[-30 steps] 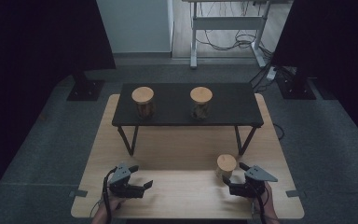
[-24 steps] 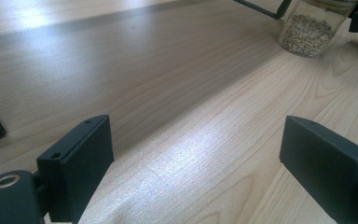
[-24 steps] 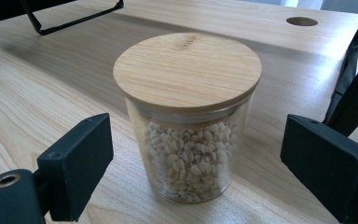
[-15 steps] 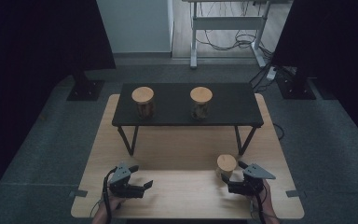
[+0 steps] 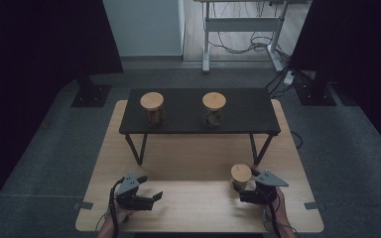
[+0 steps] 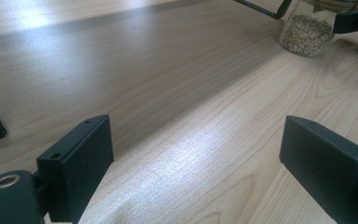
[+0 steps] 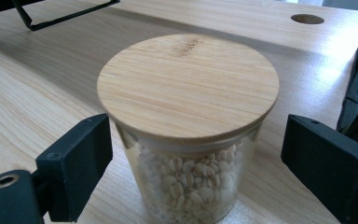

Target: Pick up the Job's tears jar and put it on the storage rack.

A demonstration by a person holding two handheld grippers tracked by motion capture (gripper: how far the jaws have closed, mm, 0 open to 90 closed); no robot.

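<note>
A glass jar (image 7: 186,140) of pale grains with a round wooden lid stands on the light wooden table (image 5: 188,158), at front right in the high view (image 5: 241,175). My right gripper (image 7: 191,158) is open, one jaw on each side of the jar and clear of the glass; from above the right gripper (image 5: 243,190) sits just in front of it. My left gripper (image 5: 155,197) rests at front left, open, with bare wood between the jaws (image 6: 196,154). The left gripper view has the same jar (image 6: 306,33) at its top right.
A low black table (image 5: 198,126) stands across the far half of the wooden top and bears two more wooden-lidded jars (image 5: 152,106) (image 5: 214,106). Its thin legs (image 5: 135,148) come down onto the wood. A round hole (image 7: 307,19) marks the tabletop.
</note>
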